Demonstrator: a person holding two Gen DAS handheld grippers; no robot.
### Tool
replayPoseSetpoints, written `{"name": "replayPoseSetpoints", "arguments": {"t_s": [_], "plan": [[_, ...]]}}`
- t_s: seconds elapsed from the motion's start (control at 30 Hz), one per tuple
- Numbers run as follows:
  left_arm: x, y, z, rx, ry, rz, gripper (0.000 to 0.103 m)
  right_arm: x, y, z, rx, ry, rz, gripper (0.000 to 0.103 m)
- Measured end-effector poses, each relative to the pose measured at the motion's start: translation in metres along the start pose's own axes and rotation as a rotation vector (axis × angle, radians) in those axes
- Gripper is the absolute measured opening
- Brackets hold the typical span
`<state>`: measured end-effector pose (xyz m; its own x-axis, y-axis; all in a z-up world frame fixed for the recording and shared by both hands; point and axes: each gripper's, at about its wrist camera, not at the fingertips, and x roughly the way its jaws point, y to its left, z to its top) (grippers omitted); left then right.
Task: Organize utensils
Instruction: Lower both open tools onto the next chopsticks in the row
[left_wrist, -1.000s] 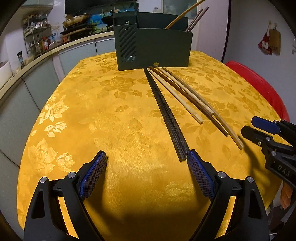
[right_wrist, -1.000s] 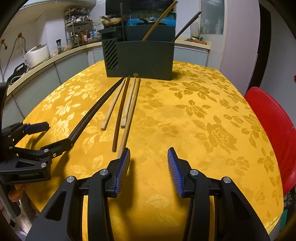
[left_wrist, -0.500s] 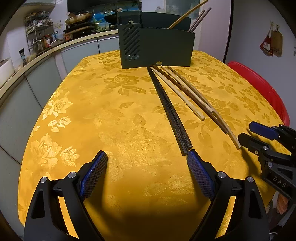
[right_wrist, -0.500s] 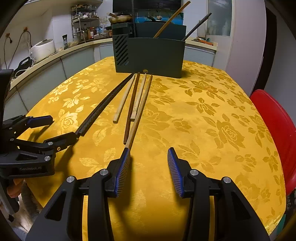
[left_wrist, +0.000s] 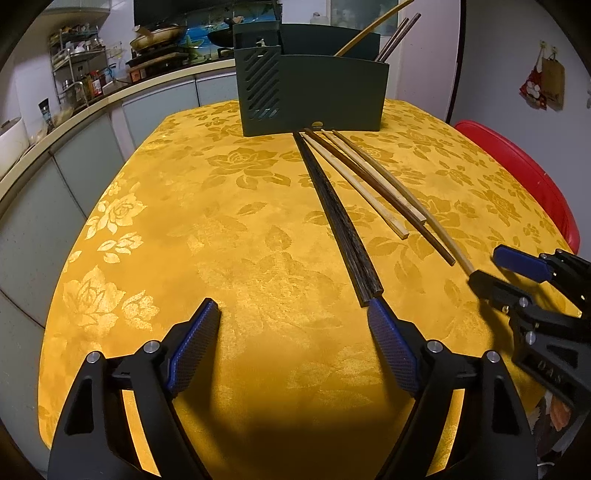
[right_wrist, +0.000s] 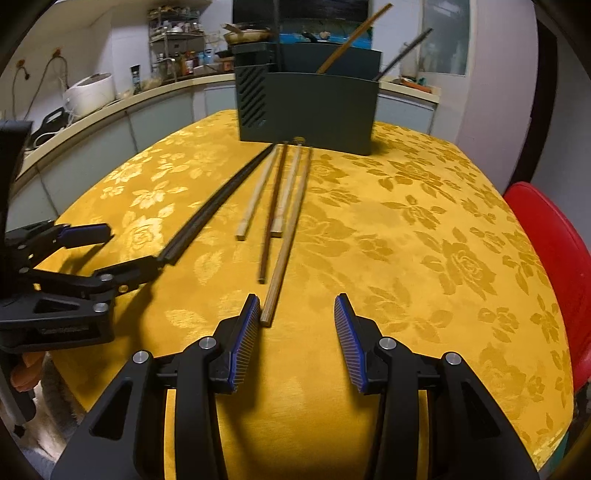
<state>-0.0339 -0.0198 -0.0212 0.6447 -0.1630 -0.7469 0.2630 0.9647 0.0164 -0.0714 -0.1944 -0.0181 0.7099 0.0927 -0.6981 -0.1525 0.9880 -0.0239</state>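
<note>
Loose chopsticks (left_wrist: 354, 192) lie fanned on the yellow table (left_wrist: 221, 240), running from the dark green holder (left_wrist: 314, 96) at the far edge toward the near edge. The left tool (left_wrist: 293, 314), spread and just narrowing, and the right tool (right_wrist: 295, 306), spread, hold nothing.

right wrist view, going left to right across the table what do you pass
left gripper → black chopstick pair → short pale chopstick → dark brown chopstick → long bamboo chopstick → red chair

Kitchen counter (left_wrist: 110, 99), grey cabinets (left_wrist: 33, 229), red chair (right_wrist: 554, 251)
</note>
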Motion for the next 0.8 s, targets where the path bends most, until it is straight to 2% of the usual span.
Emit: {"name": "replayPoseSetpoints", "arguments": {"t_s": [0.27, 0.33, 0.47, 0.6, 0.7, 0.8], "plan": [[-0.002, 0.005, 0.001, -0.038, 0.007, 0.024, 0.069, 0.002, -0.014, 0.001, 0.041, 0.002, -0.027, 0.040], [-0.003, 0.006, 0.001, -0.048, 0.001, 0.004, 0.068, 0.002, -0.013, 0.001, 0.044, 0.002, -0.011, 0.037], [-0.005, 0.003, 0.002, -0.058, -0.009, -0.085, 0.067, 0.003, -0.009, 0.001, 0.034, -0.006, 0.011, 0.030], [-0.003, -0.001, 0.002, -0.034, -0.021, -0.057, 0.056, 0.004, -0.007, 0.002, 0.032, -0.013, 0.019, 0.023], [-0.003, 0.003, 0.004, -0.055, -0.023, -0.065, 0.046, 0.005, -0.011, 0.002, 0.048, -0.016, 0.013, 0.019], [-0.003, 0.007, 0.005, -0.078, -0.026, -0.088, 0.044, 0.006, -0.013, 0.003, 0.061, -0.018, 0.015, 0.019]]}}
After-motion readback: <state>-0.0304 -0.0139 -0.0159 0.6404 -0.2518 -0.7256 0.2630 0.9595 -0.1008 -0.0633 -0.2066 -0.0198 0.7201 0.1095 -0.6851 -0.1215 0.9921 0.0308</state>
